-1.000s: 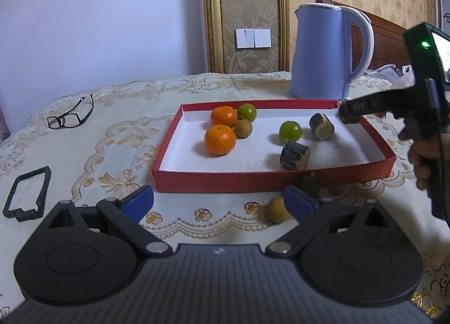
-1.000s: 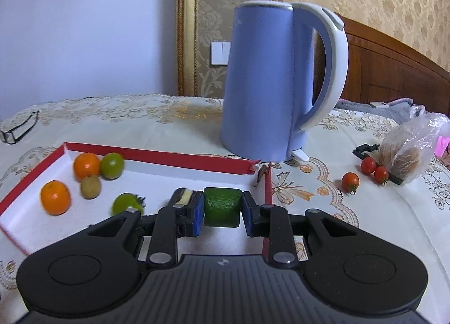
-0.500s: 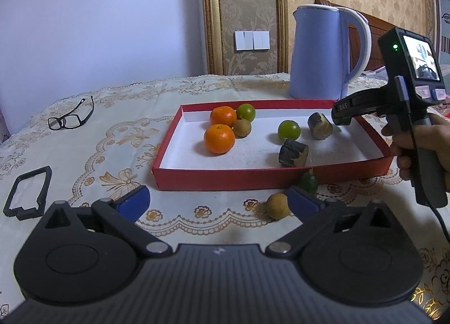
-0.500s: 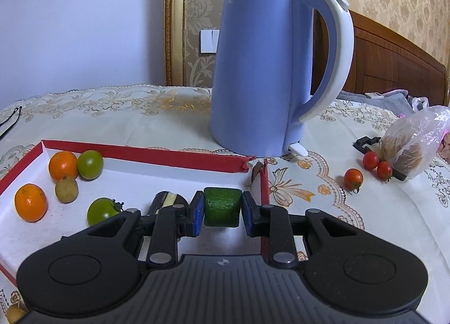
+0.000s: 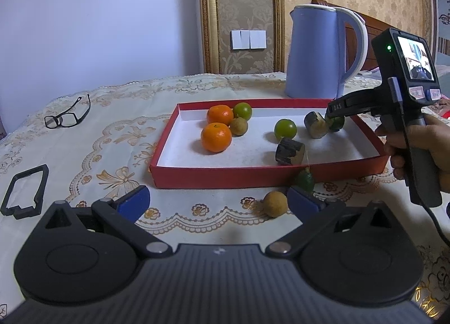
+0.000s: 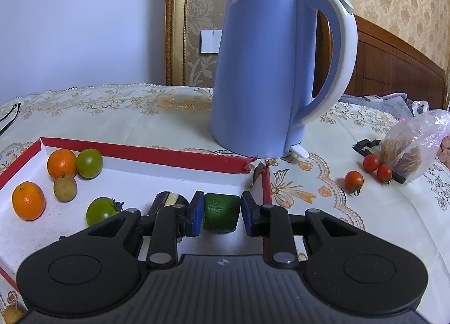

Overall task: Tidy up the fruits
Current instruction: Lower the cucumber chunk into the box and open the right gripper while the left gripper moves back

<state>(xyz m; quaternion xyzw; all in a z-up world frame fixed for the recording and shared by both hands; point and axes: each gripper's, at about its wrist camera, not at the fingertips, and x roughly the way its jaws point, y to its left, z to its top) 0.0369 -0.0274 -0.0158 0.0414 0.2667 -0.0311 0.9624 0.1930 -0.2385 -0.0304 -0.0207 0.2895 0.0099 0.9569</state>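
Note:
A red tray with a white floor holds two oranges, green fruits, a brown longan and two dark cut pieces. My right gripper holds a green fruit piece low over the tray's far right corner; a thin gap shows at its right pad. It also shows in the left wrist view. My left gripper is open and empty in front of the tray. A longan and a small green fruit lie on the cloth by its right finger.
A blue kettle stands just behind the tray's far right corner. Three cherry tomatoes and a plastic bag lie to the right. Glasses and a black frame lie on the cloth to the left.
My right gripper has moved down and forward into the tray's far right corner with the green piece, and its jaws have loosened slightly. My left gripper has hardly moved.

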